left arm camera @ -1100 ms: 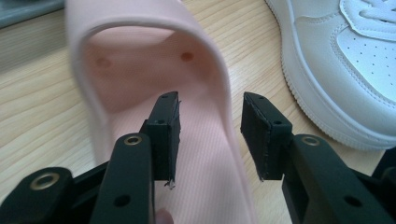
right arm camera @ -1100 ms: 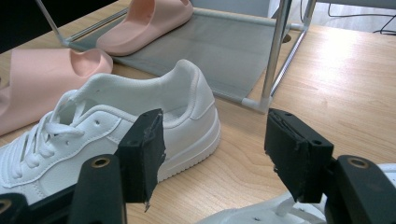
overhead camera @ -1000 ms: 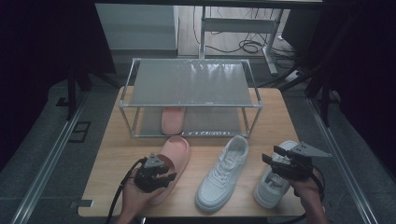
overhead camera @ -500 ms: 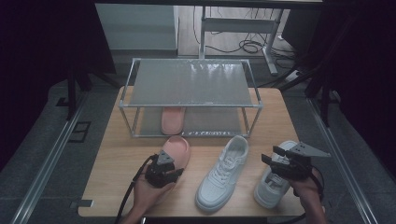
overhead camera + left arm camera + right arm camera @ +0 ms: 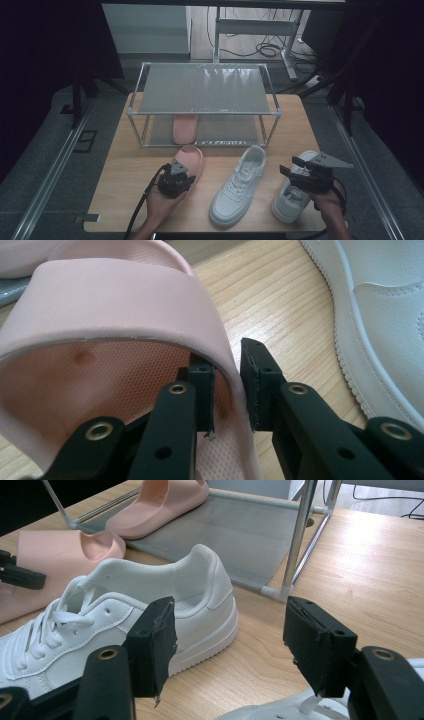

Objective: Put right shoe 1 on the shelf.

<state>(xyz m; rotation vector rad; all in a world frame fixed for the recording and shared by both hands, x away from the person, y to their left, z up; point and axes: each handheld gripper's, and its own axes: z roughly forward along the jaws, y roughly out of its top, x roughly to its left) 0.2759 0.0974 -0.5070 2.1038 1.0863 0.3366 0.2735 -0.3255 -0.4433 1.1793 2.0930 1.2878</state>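
Left tool (image 5: pixel 227 390) jaws just closing, right tool (image 5: pixel 230 645) jaws wide apart

This looks like a lab or test room set up for recording. A plain wooden table (image 5: pixel 300 125) stands among dark curtains (image 5: pixel 45 60), loose cables (image 5: pixel 260 49) trail over the floor beyond its far edge, and metal rails (image 5: pixel 47 180) run along both sides.

The table (image 5: pixel 125 200) is seen from above, looking forward and down at the rack (image 5: pixel 204 90). The pink slide (image 5: pixel 125 305) is viewed at close range from the left gripper; it is shared with the right gripper view, aimed low toward the rack.
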